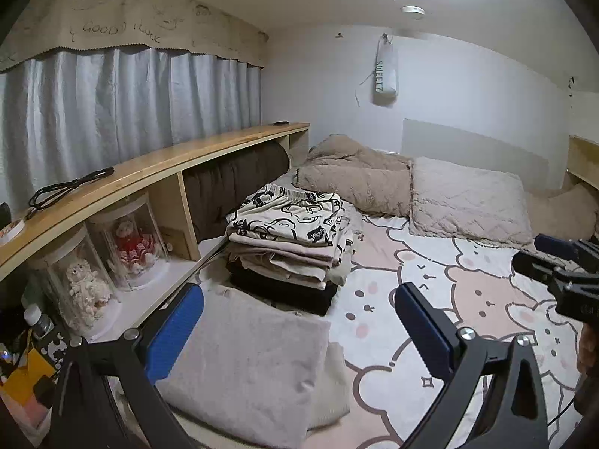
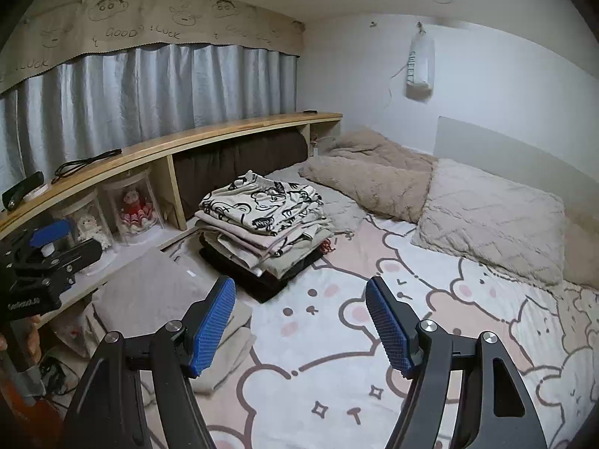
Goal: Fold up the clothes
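A stack of folded clothes (image 1: pixel 288 239) sits on the bed near the shelf, topped by a cream garment with black cartoon print; it also shows in the right wrist view (image 2: pixel 262 224). A folded grey garment (image 1: pixel 247 359) lies in front of the stack, on a cream one; it shows in the right wrist view (image 2: pixel 149 292) too. My left gripper (image 1: pixel 299 310) is open and empty, held above the grey garment. My right gripper (image 2: pixel 299 307) is open and empty above the cartoon bedsheet (image 2: pixel 337 355). Each gripper shows at the edge of the other's view.
A wooden shelf unit (image 1: pixel 149 172) runs along the left with two doll jars (image 1: pixel 127 243) and a black cable on top. Beige blanket (image 1: pixel 355 179) and pillow (image 1: pixel 468 198) lie at the far end. Grey curtains hang behind the shelf.
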### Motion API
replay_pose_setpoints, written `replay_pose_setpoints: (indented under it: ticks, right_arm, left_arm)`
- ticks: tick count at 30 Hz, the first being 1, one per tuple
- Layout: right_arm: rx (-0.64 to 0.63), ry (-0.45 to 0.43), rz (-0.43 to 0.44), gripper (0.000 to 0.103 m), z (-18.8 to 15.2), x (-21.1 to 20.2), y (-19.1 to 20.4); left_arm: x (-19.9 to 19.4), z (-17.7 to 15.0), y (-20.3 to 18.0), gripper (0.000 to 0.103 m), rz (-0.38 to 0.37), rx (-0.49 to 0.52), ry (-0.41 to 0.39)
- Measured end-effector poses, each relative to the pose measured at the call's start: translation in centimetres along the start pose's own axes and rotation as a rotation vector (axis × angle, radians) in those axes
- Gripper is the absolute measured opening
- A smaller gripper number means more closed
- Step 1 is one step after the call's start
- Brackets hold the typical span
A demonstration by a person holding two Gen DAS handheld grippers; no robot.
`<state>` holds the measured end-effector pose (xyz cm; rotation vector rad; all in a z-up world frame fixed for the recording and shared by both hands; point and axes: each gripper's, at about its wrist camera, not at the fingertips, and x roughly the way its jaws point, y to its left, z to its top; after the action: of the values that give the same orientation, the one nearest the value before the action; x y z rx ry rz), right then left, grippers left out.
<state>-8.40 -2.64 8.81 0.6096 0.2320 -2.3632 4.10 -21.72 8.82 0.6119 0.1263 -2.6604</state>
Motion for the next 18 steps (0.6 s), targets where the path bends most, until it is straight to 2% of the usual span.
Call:
replay_pose_setpoints:
  ticks: [3, 18]
  right_arm:
    - [0.002, -0.002, -0.013, 0.073, -0.6, -0.7, -0.2]
    - [-0.017, 0.014, -0.074, 0.073, -2.8, -2.1, -0.8]
  left_arm:
    - [-0.5, -1.0, -0.2, 0.103, -0.025, -0.023, 0.011]
    - [-2.3, -2.5, -1.4, 0.103, -0.017, -0.011, -0.009]
